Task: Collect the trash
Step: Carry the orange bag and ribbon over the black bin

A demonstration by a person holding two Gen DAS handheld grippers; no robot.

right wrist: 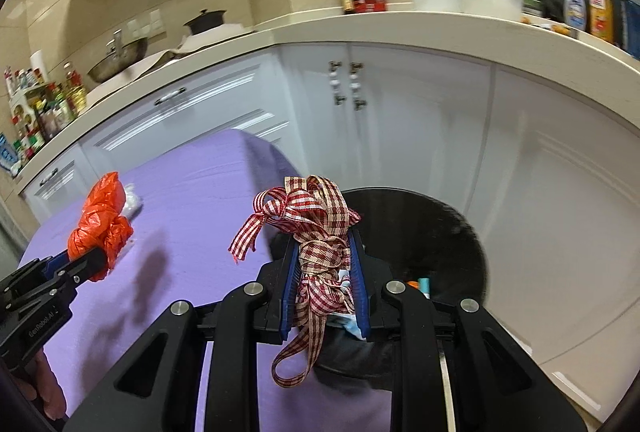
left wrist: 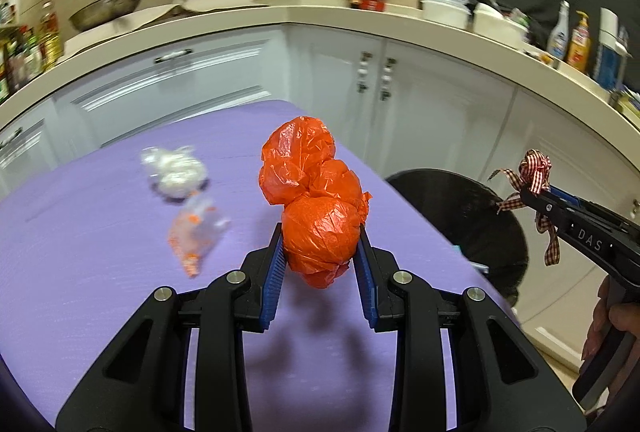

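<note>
My left gripper [left wrist: 320,244] is shut on a crumpled orange plastic bag [left wrist: 312,192] and holds it above the purple table [left wrist: 100,272]; it also shows in the right wrist view [right wrist: 100,228]. My right gripper [right wrist: 325,256] is shut on a bundle of red-and-white checked ribbon [right wrist: 316,228], held over the near rim of the black trash bin [right wrist: 440,232]. In the left wrist view the ribbon [left wrist: 534,172] hangs beside the bin [left wrist: 472,216]. A white crumpled wrapper [left wrist: 174,172] and a clear wrapper with orange print [left wrist: 196,232] lie on the table.
The bin stands on the floor at the table's right edge and holds some items [right wrist: 422,282]. White cabinets [left wrist: 400,104] and a counter [left wrist: 360,16] crowded with bottles, pots and containers curve around behind.
</note>
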